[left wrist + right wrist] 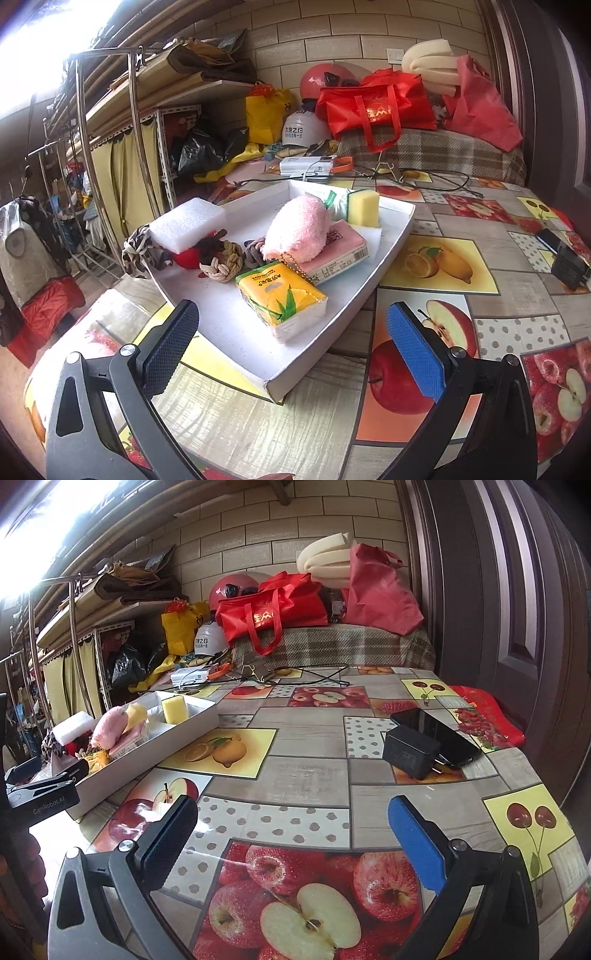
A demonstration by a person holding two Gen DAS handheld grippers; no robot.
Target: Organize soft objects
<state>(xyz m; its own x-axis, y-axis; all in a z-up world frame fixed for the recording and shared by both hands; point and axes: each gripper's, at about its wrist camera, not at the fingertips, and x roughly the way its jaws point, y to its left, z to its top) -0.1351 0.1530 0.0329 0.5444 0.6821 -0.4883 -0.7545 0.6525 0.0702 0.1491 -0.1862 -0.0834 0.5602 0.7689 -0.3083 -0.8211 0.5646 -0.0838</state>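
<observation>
A white shallow tray on the fruit-print table holds soft things: a yellow tissue pack, a pink fluffy plush, a pink packet, a yellow sponge, a white foam block, braided knots and a patterned cloth. My left gripper is open and empty, just in front of the tray's near corner. My right gripper is open and empty over bare tablecloth, with the tray to its left.
A black charger and a phone lie at the table's right. Cables and a white box lie at the back. Red bags and helmets sit behind on a plaid cover. Metal shelving stands left.
</observation>
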